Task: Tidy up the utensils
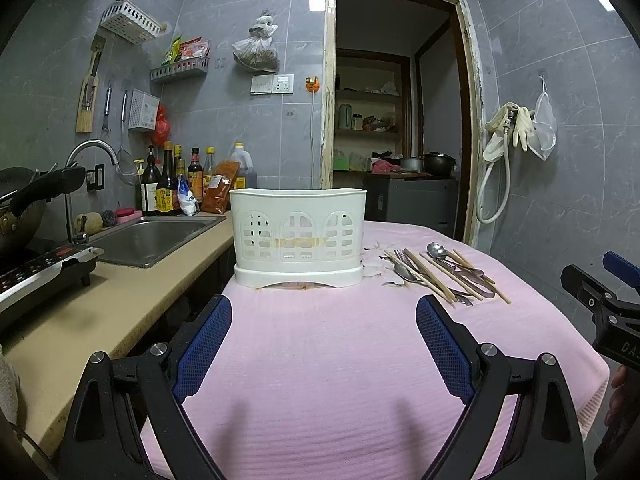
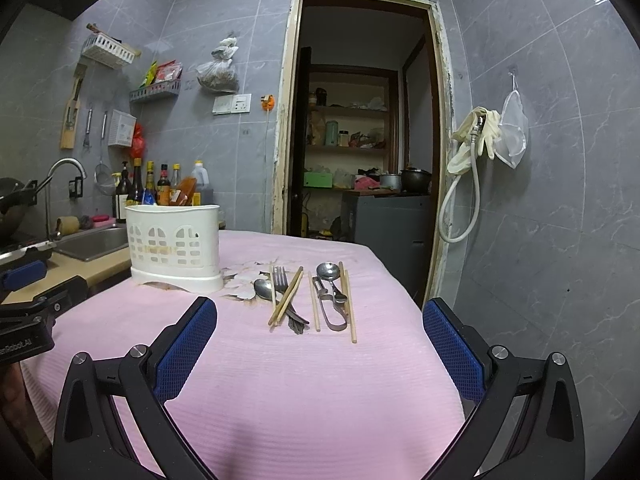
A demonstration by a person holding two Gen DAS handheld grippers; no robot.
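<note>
So the utensils are all lying loose in a little pile on the pink tablecloth (image 2: pixel 304 400), just to the right of the white utensil caddy (image 2: pixel 174 246). From the right-hand camera the pile sits around 12 o'clock from the right tongs (image 2: pixel 320 350): a fork (image 2: pixel 282 280) and a spoon (image 2: pixel 264 289) at the left of the pile with wooden chopsticks (image 2: pixel 286 298) crossed over them, then a second spoon (image 2: pixel 327 272) lying bowl-up at the far end, a pair of metal clip tongs (image 2: pixel 334 312) beside it, and more single chopsticks (image 2: pixel 351 308) running along the right edge. Nothing's in the caddy that I can see, though the top rim hides the inside.

From the left camera the caddy stands upright at 12 o'clock of the left tongs (image 1: pixel 324 350), and the pile is off at about 2 o'clock (image 1: pixel 440 276).

Both tongs are spread wide, blue pads well apart, holding nothing, hovering over bare cloth near the table's front edge.

The cloth has some peeling, flaky patches (image 2: pixel 244 276) right between caddy and pile. Out at 9 to 10 o'clock there's a steel sink (image 1: pixel 154 238) with a curved faucet (image 1: pixel 86 152), a row of sauce bottles (image 1: pixel 172 180) behind it, and a wok (image 1: pixel 24 208) on the cooktop. An open doorway (image 2: pixel 360 120) sits straight back, with rubber gloves (image 2: pixel 478 136) hanging on the wall at 2 o'clock.
</note>
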